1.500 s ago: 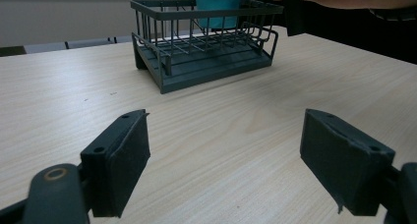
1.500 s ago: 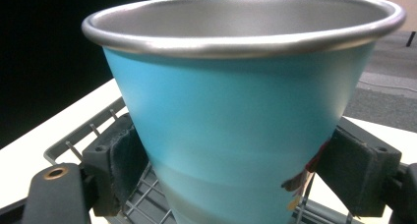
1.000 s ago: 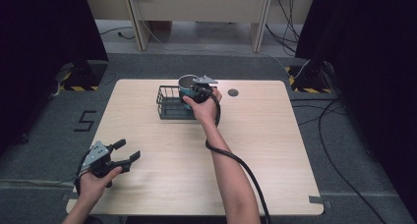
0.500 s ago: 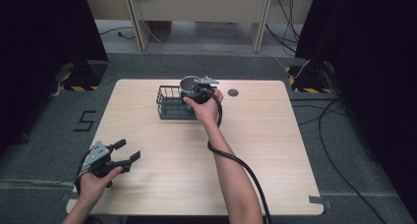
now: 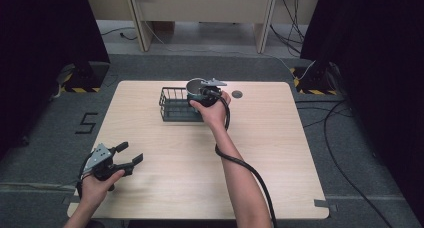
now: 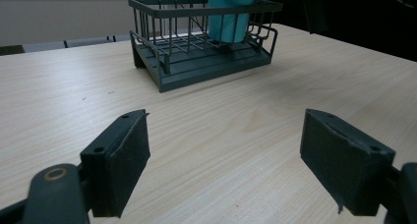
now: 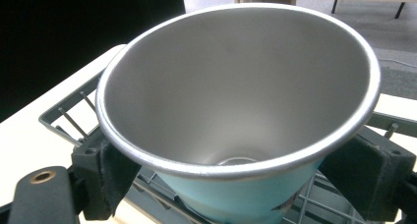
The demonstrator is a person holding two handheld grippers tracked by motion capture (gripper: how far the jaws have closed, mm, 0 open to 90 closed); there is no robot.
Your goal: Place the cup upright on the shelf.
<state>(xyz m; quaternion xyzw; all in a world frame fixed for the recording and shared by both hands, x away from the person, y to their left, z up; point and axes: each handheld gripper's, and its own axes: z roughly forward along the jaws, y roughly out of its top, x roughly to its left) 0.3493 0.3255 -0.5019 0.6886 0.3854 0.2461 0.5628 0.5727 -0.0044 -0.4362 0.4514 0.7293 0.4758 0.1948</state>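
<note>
Little has changed over the last second: the right tool (image 5: 202, 94) stays clamped on the teal cup (image 7: 236, 135), holding it in the wire rack (image 5: 175, 105) mid-surface (image 5: 280, 153). The left tool (image 5: 122, 155) still rests spread apart near the surface's near-left corner.

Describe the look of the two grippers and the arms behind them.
Both are black handheld tools. The left gripper has two blocky black jaws, a brass-ringed hole near one, and a grey plate on top. The right gripper has a grey three-cornered plate and a thick black cable. Forearms bare, no sleeves.
</note>
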